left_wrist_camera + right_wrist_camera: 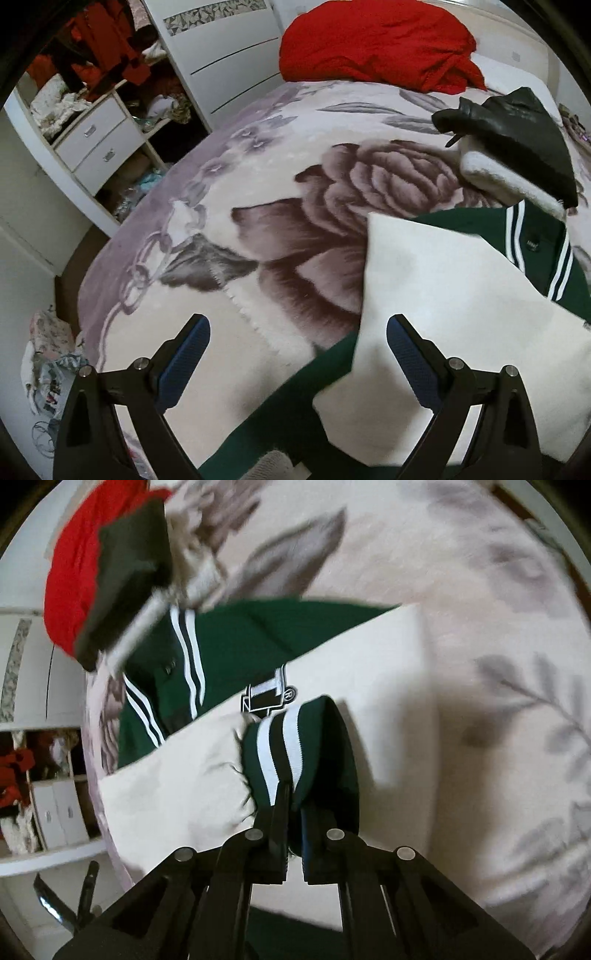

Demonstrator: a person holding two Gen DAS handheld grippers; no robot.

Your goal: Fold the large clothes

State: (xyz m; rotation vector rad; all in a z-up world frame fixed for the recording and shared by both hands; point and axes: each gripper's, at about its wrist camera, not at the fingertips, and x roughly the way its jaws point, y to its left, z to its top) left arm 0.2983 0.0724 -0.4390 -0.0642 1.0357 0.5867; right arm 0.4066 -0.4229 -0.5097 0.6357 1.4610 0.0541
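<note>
A green jacket (240,635) with cream sleeves and striped trim lies on the floral bed blanket (258,177). My right gripper (293,797) is shut on the green striped cuff (284,738) of one cream sleeve (177,775), lifting it above the jacket body. In the left wrist view the other cream sleeve (443,295) is folded across the green body (535,236). My left gripper (299,332) stands open above the sleeve's edge and the blanket, with nothing pressed between its blue pads (184,362).
A red bundle of cloth (376,44) lies at the bed's far end. A folded black and grey garment (517,147) sits beside the jacket collar. White drawers (99,144) and a full wardrobe stand left of the bed. Clothes lie on the floor (51,362).
</note>
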